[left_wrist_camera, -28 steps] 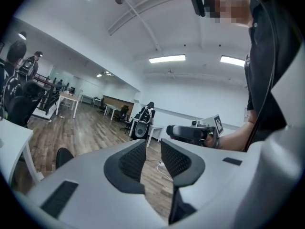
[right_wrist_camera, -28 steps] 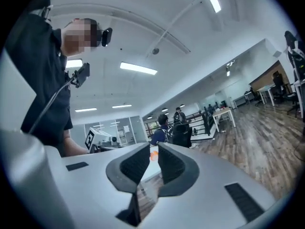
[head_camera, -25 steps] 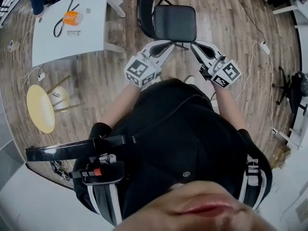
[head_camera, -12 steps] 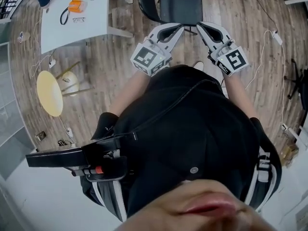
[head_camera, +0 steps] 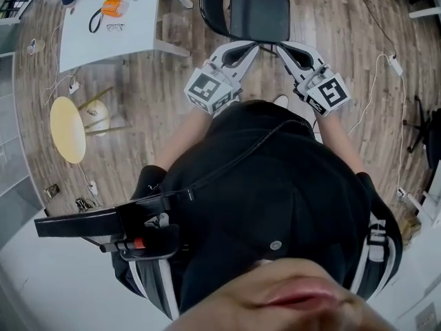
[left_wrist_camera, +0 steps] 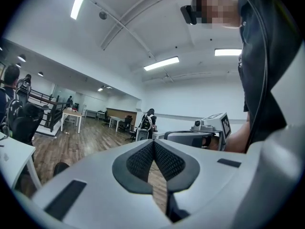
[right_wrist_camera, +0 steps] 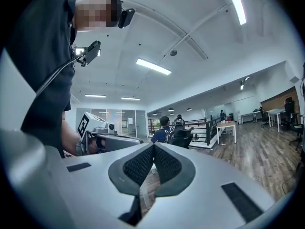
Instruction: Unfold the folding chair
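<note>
The folding chair [head_camera: 258,16] stands opened on the wood floor, its black seat level and its black back frame [head_camera: 207,5] behind on the left. My left gripper [head_camera: 255,45] and right gripper [head_camera: 279,45] point level at the seat's near edge, tips close together. I cannot tell whether they touch it. In the left gripper view the left gripper [left_wrist_camera: 153,145] is shut with nothing between its pads. The right gripper [right_wrist_camera: 153,149] in its own view is also shut and empty. Each gripper view shows the other gripper alongside.
A white table [head_camera: 103,36] with an orange object [head_camera: 112,7] and a black cable stands to the left. A yellow round stool [head_camera: 67,128] lies on the floor nearer left. A white power cord [head_camera: 393,64] and an office chair base [head_camera: 420,116] are at right.
Both grippers and the chair now sit higher in the head view. The two grippers' tips have drawn a little closer together at the seat's near edge.
</note>
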{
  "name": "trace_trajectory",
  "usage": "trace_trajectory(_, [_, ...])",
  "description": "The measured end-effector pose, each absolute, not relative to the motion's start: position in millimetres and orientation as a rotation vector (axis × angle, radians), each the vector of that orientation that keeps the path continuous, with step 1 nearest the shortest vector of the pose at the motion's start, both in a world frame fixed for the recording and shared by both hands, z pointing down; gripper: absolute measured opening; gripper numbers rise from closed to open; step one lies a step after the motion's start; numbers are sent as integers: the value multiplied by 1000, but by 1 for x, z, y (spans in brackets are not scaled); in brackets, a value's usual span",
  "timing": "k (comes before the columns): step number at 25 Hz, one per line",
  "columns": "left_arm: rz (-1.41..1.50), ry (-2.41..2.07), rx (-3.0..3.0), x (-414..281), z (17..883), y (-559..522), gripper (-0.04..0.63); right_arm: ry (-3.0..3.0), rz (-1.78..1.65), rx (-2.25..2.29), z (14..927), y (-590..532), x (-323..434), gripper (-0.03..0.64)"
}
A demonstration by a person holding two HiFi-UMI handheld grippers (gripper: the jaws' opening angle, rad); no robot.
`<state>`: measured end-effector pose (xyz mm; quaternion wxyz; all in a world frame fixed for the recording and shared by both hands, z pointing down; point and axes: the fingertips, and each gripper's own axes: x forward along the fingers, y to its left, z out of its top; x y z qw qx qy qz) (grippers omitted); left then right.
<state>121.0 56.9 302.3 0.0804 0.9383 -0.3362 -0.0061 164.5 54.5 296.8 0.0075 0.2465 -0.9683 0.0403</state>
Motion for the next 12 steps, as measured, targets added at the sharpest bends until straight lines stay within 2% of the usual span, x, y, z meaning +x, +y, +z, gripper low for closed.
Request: trace_trajectory(12, [16, -1012, 2760, 120, 318, 59, 5, -3022, 171, 736, 307, 60, 157, 8])
